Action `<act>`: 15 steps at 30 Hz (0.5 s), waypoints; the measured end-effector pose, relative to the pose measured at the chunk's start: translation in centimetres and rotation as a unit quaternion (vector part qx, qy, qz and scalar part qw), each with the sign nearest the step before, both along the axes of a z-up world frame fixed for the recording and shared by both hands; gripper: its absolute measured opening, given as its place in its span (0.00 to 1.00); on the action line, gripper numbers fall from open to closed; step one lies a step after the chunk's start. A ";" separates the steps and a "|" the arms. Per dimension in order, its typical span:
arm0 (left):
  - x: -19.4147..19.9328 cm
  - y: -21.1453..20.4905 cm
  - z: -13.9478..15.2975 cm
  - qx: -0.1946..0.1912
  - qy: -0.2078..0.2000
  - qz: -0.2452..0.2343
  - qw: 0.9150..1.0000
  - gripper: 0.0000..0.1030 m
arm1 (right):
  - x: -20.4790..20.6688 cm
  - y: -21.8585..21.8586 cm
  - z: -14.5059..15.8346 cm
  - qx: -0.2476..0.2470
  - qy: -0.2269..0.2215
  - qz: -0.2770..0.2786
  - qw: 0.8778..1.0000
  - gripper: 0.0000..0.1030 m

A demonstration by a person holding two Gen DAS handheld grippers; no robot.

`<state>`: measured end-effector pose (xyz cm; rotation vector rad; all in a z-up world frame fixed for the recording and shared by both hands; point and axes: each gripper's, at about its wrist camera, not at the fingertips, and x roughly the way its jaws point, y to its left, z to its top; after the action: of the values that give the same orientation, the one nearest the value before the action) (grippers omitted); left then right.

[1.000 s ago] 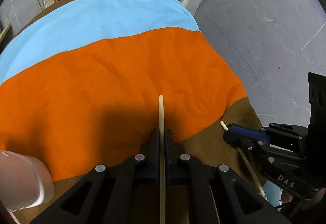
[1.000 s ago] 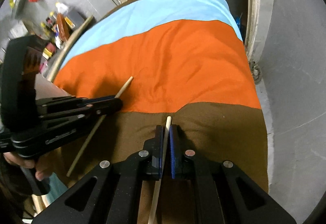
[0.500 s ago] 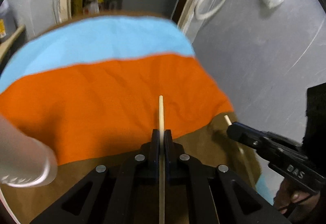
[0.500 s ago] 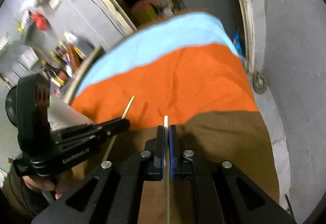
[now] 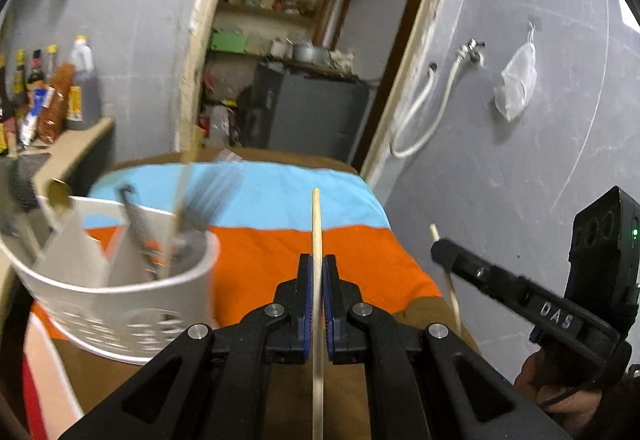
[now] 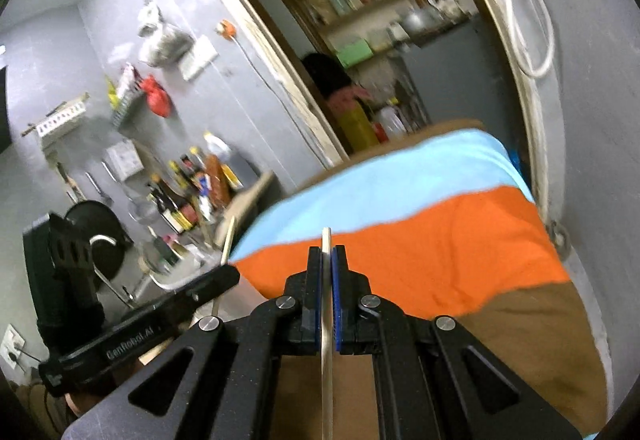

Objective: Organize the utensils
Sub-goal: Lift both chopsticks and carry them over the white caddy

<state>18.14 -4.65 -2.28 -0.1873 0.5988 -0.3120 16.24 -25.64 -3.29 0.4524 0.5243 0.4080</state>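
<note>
Each gripper holds one pale wooden chopstick. In the left wrist view my left gripper [image 5: 316, 260] is shut on a chopstick [image 5: 316, 224] that sticks out past its pads, raised above the striped tablecloth [image 5: 288, 252]. A white perforated utensil holder [image 5: 132, 304] with divided compartments stands at the left, holding several blurred utensils. My right gripper [image 5: 438, 246] shows at the right with its chopstick [image 5: 452, 292]. In the right wrist view my right gripper [image 6: 327, 252] is shut on a chopstick [image 6: 326, 240]; my left gripper [image 6: 230, 272] sits lower left.
The table carries a cloth with blue, orange and brown bands [image 6: 420, 252]. Sauce bottles [image 5: 48, 96] stand on a shelf at the left. A grey wall with a white hose [image 5: 424, 112] runs along the table's right side. A doorway [image 5: 288, 40] opens behind.
Both grippers have risen and tilted up, chopsticks still held, so the room beyond the table shows. The white utensil holder has come into the left wrist view.
</note>
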 end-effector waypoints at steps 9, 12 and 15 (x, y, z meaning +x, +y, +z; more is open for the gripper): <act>-2.1 6.5 4.1 -0.017 -0.064 0.046 0.997 0.05 | 1.3 5.2 5.4 0.038 -0.100 0.013 0.994 0.04; -1.9 8.9 5.4 -0.026 -0.079 0.064 0.994 0.05 | 2.0 7.5 6.8 0.056 -0.129 0.014 0.990 0.04; -1.2 11.7 6.2 -0.037 -0.093 0.086 0.991 0.05 | 2.9 10.1 7.8 0.064 -0.151 0.008 0.986 0.04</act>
<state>16.91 7.07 3.93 -0.2773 0.3841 -0.1814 19.11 -15.57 4.50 0.5005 0.2091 0.5177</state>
